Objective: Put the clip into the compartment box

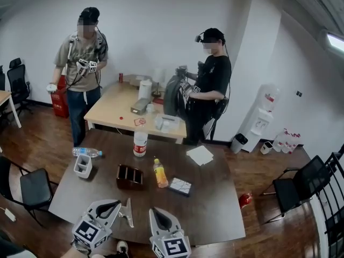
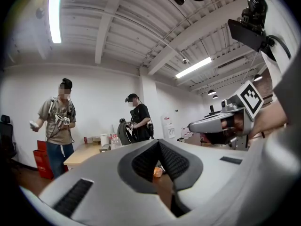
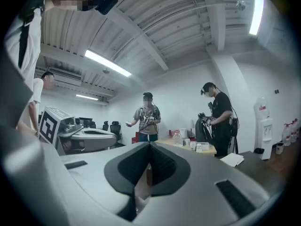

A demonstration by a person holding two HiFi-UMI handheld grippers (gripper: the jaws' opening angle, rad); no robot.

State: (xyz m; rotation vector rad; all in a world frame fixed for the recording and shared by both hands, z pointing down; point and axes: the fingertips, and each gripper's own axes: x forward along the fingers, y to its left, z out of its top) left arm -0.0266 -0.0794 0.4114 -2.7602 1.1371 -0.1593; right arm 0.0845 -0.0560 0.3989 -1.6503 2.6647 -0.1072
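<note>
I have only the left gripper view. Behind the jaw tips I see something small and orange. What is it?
Observer: An orange bottle, near the middle of the dark table.
Operator: Where is the compartment box?
Observer: The brown box stands just left of that bottle.
Operator: And the clip?
Observer: A silver clip lies near the table edge, right beside the tip of the left gripper, not between its jaws.
</note>
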